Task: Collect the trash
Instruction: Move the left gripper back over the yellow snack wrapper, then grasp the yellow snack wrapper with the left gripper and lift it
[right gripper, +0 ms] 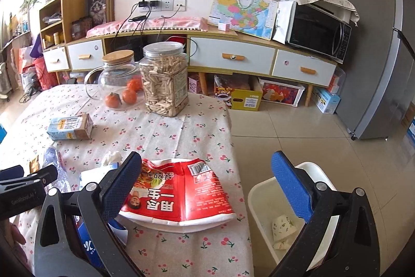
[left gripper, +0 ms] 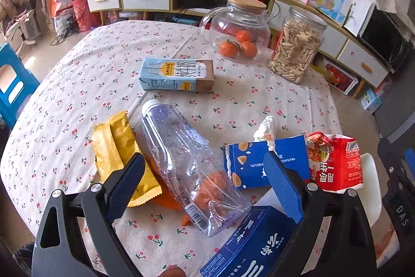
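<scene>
Both pairs of jaws stand wide with nothing held. The left gripper (left gripper: pixel 205 170) hangs low over the counter (left gripper: pixel 77 95), which wears a cherry-print cloth, and a crushed clear plastic bottle (left gripper: pixel 186 162) lies between its jaws, white cap pointing away, touching neither pad as far as the view shows. Orange peel (left gripper: pixel 166 196) lies under the bottle. Just outside the left jaw lies a yellow snack wrapper (left gripper: pixel 116 155); just behind the right jaw lies a blue biscuit packet (left gripper: pixel 249 160) with a white crumpled tissue (left gripper: pixel 265 129) at its far edge. Near the camera, under the right jaw, sits a dark blue box (left gripper: pixel 249 243). Farther ahead lies a milk carton (left gripper: pixel 176 74) on its side, and beyond it a glass jug (left gripper: pixel 238 27) of oranges and a clear jar (left gripper: pixel 298 51) of seeds.

The right gripper (right gripper: pixel 207 178) hovers at the counter's edge. A flattened red noodle cup (right gripper: pixel 181 194) lies between its jaws, close against the left one; whether they touch cannot be told. Below the right jaw, off the counter, a white trash bin (right gripper: pixel 259 201) stands on the floor with a crumpled paper cup (right gripper: pixel 282 225) inside.
</scene>
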`<state>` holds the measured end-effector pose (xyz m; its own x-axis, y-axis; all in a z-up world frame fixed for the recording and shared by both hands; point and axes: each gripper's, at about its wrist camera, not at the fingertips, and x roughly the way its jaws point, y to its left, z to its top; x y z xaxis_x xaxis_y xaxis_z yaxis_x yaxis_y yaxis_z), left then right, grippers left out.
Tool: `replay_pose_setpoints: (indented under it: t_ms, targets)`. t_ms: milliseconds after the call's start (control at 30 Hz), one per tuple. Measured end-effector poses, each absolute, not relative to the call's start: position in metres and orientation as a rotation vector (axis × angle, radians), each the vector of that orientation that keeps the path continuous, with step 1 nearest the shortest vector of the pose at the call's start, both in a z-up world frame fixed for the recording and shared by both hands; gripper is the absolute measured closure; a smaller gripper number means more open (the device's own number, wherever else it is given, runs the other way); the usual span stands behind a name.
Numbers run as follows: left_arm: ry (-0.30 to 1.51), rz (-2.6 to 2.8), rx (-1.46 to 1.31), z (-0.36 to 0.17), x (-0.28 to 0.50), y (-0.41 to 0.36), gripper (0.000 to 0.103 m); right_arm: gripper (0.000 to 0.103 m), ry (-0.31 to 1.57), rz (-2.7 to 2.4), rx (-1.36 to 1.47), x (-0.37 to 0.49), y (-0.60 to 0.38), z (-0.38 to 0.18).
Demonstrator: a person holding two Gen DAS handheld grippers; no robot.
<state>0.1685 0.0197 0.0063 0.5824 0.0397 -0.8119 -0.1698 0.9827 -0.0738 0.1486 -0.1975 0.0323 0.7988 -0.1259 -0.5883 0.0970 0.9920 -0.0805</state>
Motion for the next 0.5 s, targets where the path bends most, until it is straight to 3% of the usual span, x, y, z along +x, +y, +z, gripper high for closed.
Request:
replay_pose_setpoints:
  t_ms: [500]
  targets:
    - [1.120,0.445,-0.205,-0.040,0.173,0.112,0.013,0.007,0.645,0.041,-0.113,0.158,-0.145,0.029]
